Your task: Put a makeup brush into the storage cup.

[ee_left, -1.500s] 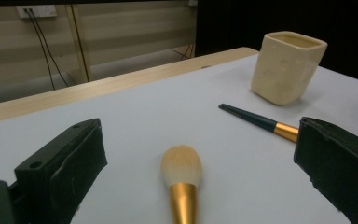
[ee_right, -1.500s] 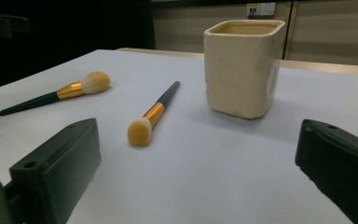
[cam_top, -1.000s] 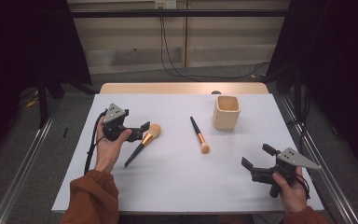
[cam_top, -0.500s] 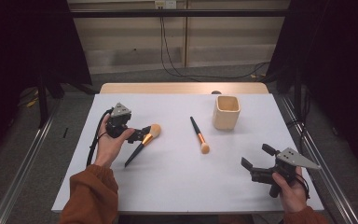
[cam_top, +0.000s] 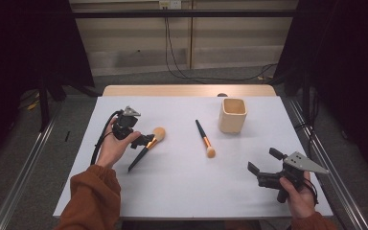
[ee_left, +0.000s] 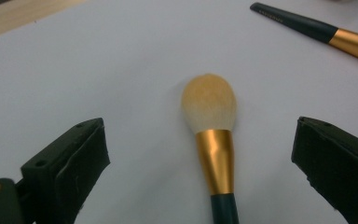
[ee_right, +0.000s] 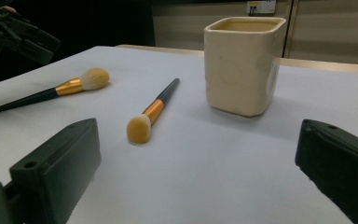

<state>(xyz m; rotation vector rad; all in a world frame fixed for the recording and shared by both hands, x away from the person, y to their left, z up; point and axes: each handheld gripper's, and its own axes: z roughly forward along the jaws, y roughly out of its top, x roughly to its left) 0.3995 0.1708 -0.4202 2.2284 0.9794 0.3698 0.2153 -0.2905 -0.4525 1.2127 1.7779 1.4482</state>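
Cream cup [cam_top: 233, 115], gold-banded dark green brush [ee_left: 216, 154] with peach bristles, white table [cam_top: 182, 182]

A second makeup brush [cam_top: 205, 139] with a gold ferrule lies flat at mid-table on the white table cover [cam_top: 182, 187], its bristles toward the near edge, and a cream square-sided cup [cam_top: 233, 115] stands upright just beyond it.
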